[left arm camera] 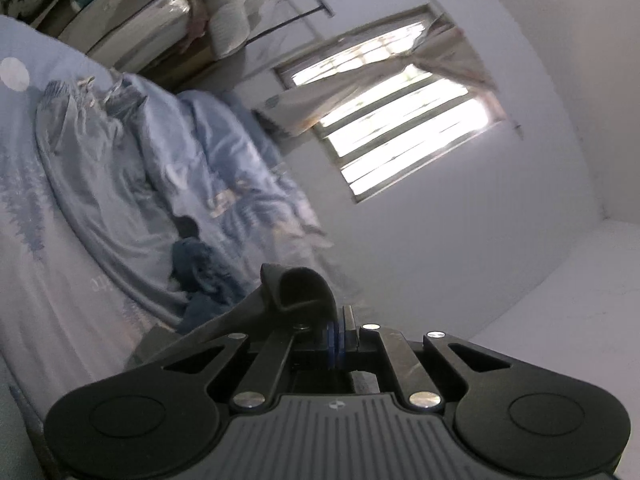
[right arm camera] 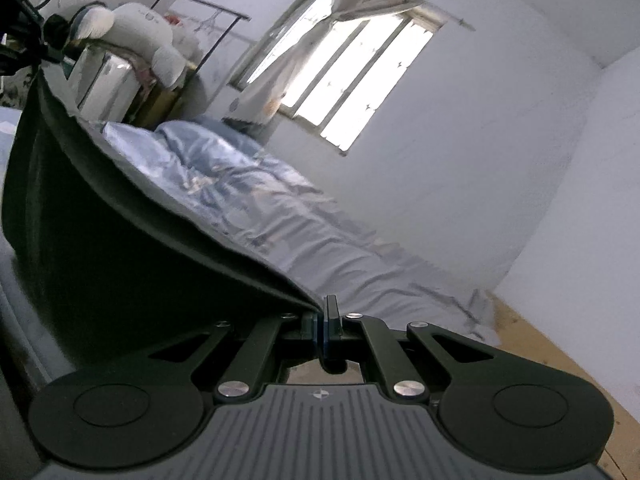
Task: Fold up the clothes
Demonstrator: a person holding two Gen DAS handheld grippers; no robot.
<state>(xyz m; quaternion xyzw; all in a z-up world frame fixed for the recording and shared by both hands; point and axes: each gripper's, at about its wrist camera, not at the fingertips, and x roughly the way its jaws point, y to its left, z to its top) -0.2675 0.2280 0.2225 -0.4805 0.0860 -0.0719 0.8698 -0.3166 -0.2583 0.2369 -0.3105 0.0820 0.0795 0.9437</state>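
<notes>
A dark, near-black garment is held up between both grippers. In the left wrist view my left gripper (left arm camera: 340, 320) is shut on a curled edge of the dark garment (left arm camera: 300, 288), which folds over the left finger. In the right wrist view my right gripper (right arm camera: 326, 312) is shut on another corner of the dark garment (right arm camera: 100, 220), whose cloth stretches up and to the left as a taut sheet, reaching toward the other gripper (right arm camera: 24, 20) at the top left. A crumpled dark blue piece of clothing (left arm camera: 200, 276) lies on the bed.
A bed with a pale blue printed sheet (left arm camera: 48, 220) and a rumpled blue duvet (right arm camera: 224, 168) lies below. Stacked storage bags and a white plush toy (right arm camera: 140, 32) stand at the head end. A barred window (right arm camera: 352, 68) with a curtain is behind. Wooden floor (right arm camera: 540, 348) shows at right.
</notes>
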